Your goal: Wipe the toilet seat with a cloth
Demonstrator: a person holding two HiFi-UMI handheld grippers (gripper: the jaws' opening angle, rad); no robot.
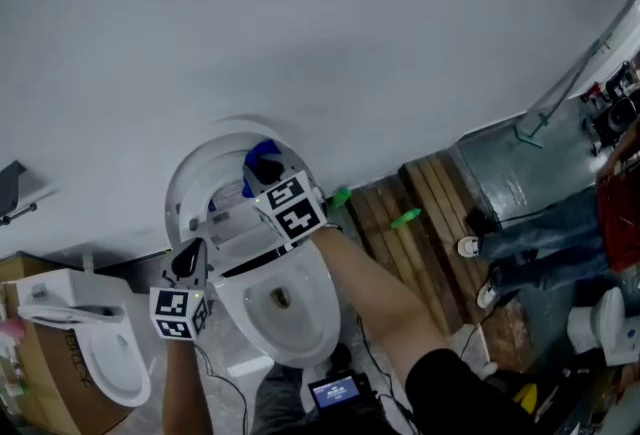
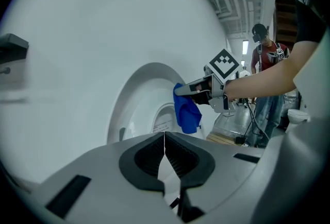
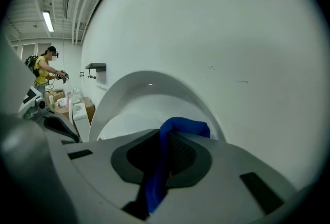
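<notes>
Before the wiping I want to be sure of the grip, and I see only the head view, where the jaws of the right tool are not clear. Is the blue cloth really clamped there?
Observer: Yes. The right gripper view shows the blue cloth pinched between the jaws of the right tool.
Operator: And the other one, does it hold something?
Observer: No. In the left gripper view the left tool has its jaws together with nothing between them.
Operator: Is anybody standing at my left side?
Observer: A person in a yellow shirt stands far off there, seen only in the right gripper view.
</notes>
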